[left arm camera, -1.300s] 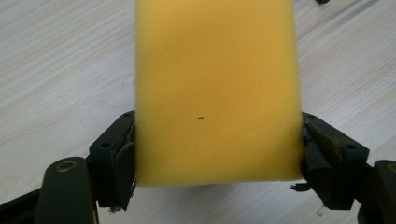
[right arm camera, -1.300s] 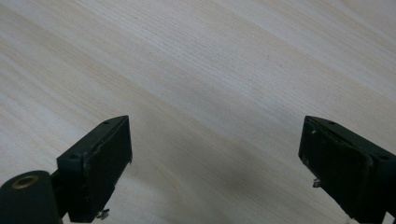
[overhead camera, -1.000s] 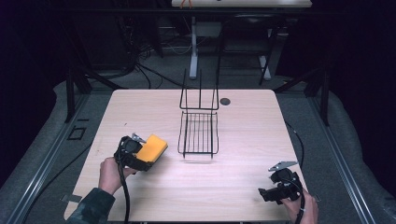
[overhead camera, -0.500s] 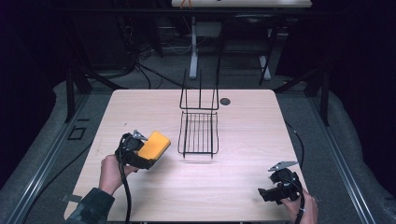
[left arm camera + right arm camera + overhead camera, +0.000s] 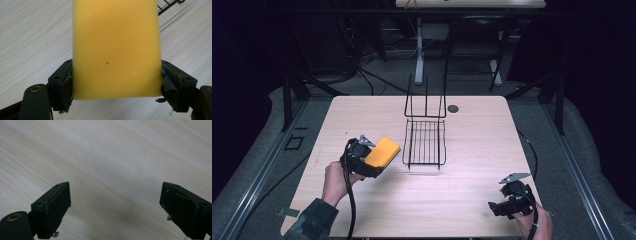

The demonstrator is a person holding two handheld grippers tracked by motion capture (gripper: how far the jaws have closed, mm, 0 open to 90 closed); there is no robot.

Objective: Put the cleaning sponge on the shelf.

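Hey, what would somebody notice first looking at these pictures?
The bright yellow sponge, clamped in the left tool above the table's near-left part. Just right of it stands a black wire rack at the table's middle. The right tool rests open and empty at the near-right corner.

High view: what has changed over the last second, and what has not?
The left gripper, jaws clamped on the yellow sponge, has carried it slightly up and toward the wire rack. Nothing was taken hold of or let go. The right gripper stayed near the table corner with its jaws open, and the rack kept its place.
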